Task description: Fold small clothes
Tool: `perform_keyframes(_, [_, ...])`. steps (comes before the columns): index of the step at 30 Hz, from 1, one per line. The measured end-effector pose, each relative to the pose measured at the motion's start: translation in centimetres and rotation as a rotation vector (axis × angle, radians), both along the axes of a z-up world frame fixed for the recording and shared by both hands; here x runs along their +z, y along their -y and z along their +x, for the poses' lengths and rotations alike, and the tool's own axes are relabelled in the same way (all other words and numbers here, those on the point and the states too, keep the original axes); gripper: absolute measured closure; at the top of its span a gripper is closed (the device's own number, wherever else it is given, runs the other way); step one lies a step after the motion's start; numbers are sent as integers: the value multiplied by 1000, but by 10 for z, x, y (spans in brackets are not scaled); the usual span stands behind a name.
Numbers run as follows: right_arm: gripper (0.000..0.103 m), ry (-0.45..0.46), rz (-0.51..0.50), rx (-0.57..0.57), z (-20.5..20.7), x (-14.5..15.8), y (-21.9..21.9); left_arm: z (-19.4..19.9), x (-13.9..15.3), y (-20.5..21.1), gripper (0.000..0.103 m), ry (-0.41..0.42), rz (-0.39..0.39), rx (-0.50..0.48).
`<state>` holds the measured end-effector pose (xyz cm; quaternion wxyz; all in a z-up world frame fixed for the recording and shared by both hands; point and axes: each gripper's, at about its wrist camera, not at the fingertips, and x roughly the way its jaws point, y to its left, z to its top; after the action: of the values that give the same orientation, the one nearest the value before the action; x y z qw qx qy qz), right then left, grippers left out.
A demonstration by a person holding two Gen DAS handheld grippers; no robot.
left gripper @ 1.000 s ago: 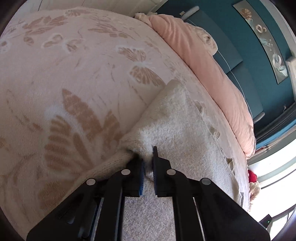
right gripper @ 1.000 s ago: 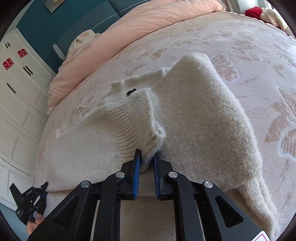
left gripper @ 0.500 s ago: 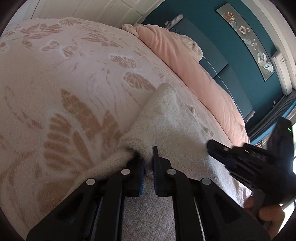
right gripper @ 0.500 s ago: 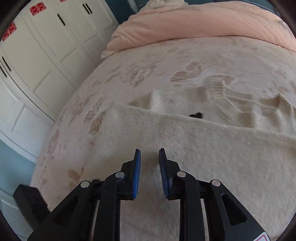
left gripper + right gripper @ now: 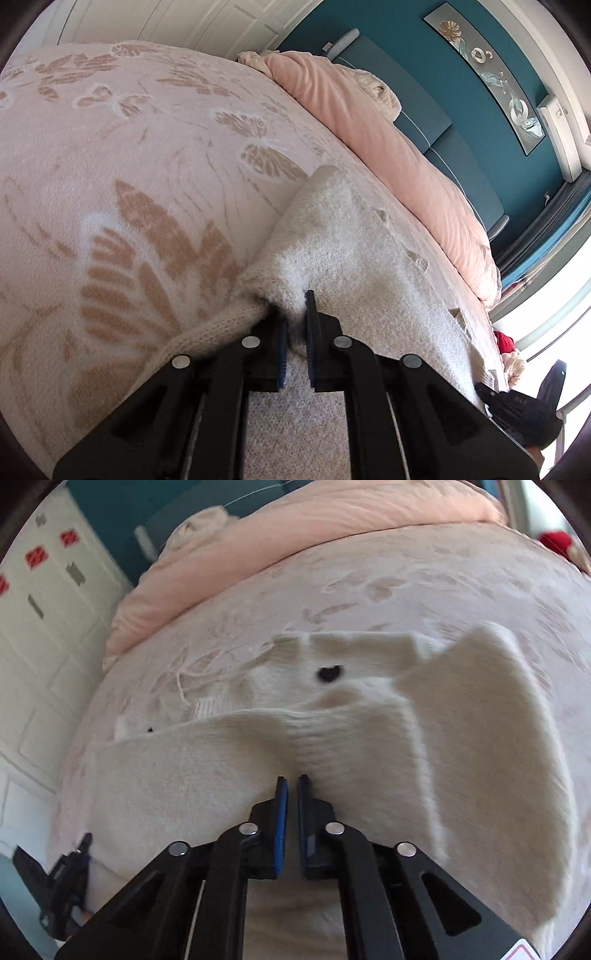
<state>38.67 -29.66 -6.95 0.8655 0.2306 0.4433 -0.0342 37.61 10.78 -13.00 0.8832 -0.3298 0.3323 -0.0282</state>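
Observation:
A cream fuzzy knit sweater (image 5: 461, 738) lies on a pink bed blanket with a tan leaf print (image 5: 110, 184). It has a small black mark near its neck (image 5: 330, 673). My left gripper (image 5: 295, 325) is shut on the sweater's corner fold (image 5: 288, 295), where a ribbed sleeve (image 5: 207, 328) trails off to the left. My right gripper (image 5: 291, 786) has its jaws nearly together at a ribbed fold of the sweater (image 5: 332, 738); the view is blurred and I cannot tell whether cloth is pinched. Each gripper shows at the edge of the other's view, the left one (image 5: 62, 886) and the right one (image 5: 517, 410).
A rolled pink duvet (image 5: 388, 140) lies along the head of the bed against a teal headboard (image 5: 454, 147). White wardrobe doors (image 5: 37, 627) stand to the left of the bed. A red item (image 5: 504, 341) lies near the window side.
My right gripper released the ribbed sleeve, swung left with its jaws apart, and has now come back to the ribbed fold with its jaws nearly closed. My left gripper has kept its hold.

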Motion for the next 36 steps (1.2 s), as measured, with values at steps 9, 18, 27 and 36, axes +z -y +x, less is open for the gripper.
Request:
perform_keyframes(9, [37,-38,-62,-157,-232,26,55,-69,48,-34,37,-175,-9,-108])
perform_keyframes(18, [29,-135,193,-151,-381,-11,33,-249,51,-95,11,-345,-84,-121])
perform_keyframes(27, [25,-53,235,-120,-338,-10,-15,-237,42,-42,5,-352,-191,-146])
perform_keyframes(36, [90,-70,309,-193,-322,-6,1,-215,45,-37,94,-415,-179,-164])
